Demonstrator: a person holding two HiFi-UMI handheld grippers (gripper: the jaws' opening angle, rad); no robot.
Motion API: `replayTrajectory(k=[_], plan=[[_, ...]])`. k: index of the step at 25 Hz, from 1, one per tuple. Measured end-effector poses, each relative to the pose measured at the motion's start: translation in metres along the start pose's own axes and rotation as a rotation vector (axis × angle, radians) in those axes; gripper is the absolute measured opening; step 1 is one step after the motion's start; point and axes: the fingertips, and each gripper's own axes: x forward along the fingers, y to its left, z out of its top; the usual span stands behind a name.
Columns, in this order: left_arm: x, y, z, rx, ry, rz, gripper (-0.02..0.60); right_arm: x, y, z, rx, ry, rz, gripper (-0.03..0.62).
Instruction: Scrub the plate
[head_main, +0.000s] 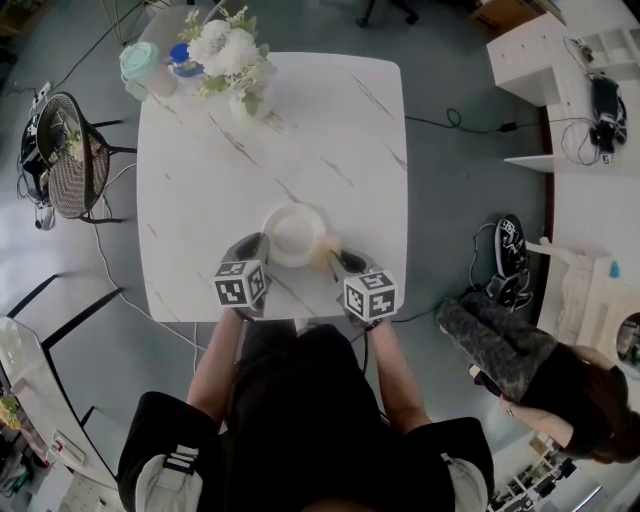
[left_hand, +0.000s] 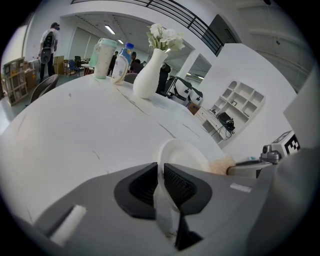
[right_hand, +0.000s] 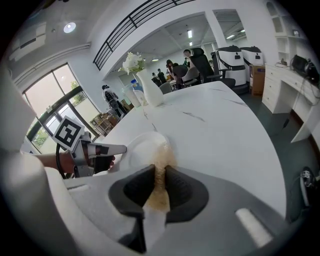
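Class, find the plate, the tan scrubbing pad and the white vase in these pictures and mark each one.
plate (head_main: 293, 232), head view, middle of its face.
tan scrubbing pad (right_hand: 162, 159), right gripper view, its far end.
white vase (left_hand: 146, 82), left gripper view, its belly.

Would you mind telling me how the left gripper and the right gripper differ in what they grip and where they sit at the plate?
The left gripper is shut on the white plate's rim; the right gripper is shut on a tan sponge. The left gripper sits at the plate's left edge, the right gripper at its right edge, with the sponge against the plate. Both point downward and carry a marker cube.
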Motion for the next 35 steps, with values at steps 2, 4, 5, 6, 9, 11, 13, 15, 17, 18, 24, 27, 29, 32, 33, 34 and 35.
replayTrajectory(k=[2,4,5,6,9,11,13,15,17,18,24,27,29,32,33,34,35], plan=[[0.000,-0.001,0.000,0.000,0.000,0.002,0.046,-0.001,0.002,0.001,-0.002,-0.002,0.003,0.058],[0.000,-0.001,-0.001,-0.001,-0.001,0.000,0.048,-0.002,0.005,0.003,-0.002,-0.011,0.008,0.058],[-0.001,-0.002,0.000,-0.002,-0.005,-0.004,0.049,-0.003,0.007,0.005,-0.004,-0.018,0.011,0.058],[-0.002,-0.003,0.001,-0.006,-0.014,-0.012,0.051,-0.005,0.009,0.008,-0.008,-0.026,0.012,0.058],[-0.006,-0.007,0.007,-0.025,-0.050,-0.043,0.072,-0.010,0.014,0.015,-0.019,-0.050,0.017,0.058],[-0.009,-0.008,0.008,-0.028,-0.050,-0.048,0.180,-0.015,0.017,0.019,-0.026,-0.065,0.021,0.058],[-0.011,-0.007,0.006,-0.027,-0.040,-0.038,0.283,-0.020,0.021,0.022,-0.032,-0.079,0.023,0.058],[-0.016,-0.007,0.006,-0.022,-0.038,-0.028,0.302,-0.025,0.025,0.024,-0.039,-0.094,0.026,0.058],[-0.022,-0.009,0.005,-0.017,-0.047,-0.025,0.307,-0.032,0.030,0.026,-0.047,-0.111,0.026,0.058],[-0.025,-0.010,0.006,-0.015,-0.054,-0.025,0.307,-0.036,0.032,0.026,-0.051,-0.120,0.025,0.058],[-0.056,-0.033,0.016,0.030,-0.123,-0.041,0.233,-0.067,0.040,0.039,-0.100,-0.209,-0.005,0.058],[-0.080,-0.051,0.026,0.076,-0.172,-0.050,0.173,-0.091,0.043,0.051,-0.156,-0.292,-0.059,0.058],[-0.098,-0.065,0.033,0.119,-0.209,-0.054,0.134,-0.109,0.046,0.060,-0.200,-0.350,-0.094,0.058],[-0.126,-0.087,0.048,0.193,-0.277,-0.048,0.090,-0.137,0.054,0.073,-0.256,-0.430,-0.130,0.058],[-0.135,-0.095,0.054,0.222,-0.306,-0.042,0.072,-0.146,0.057,0.078,-0.273,-0.455,-0.140,0.058],[-0.145,-0.103,0.059,0.249,-0.333,-0.036,0.060,-0.155,0.060,0.081,-0.289,-0.479,-0.149,0.058],[-0.153,-0.111,0.064,0.270,-0.360,-0.034,0.054,-0.164,0.062,0.084,-0.299,-0.502,-0.154,0.058]])
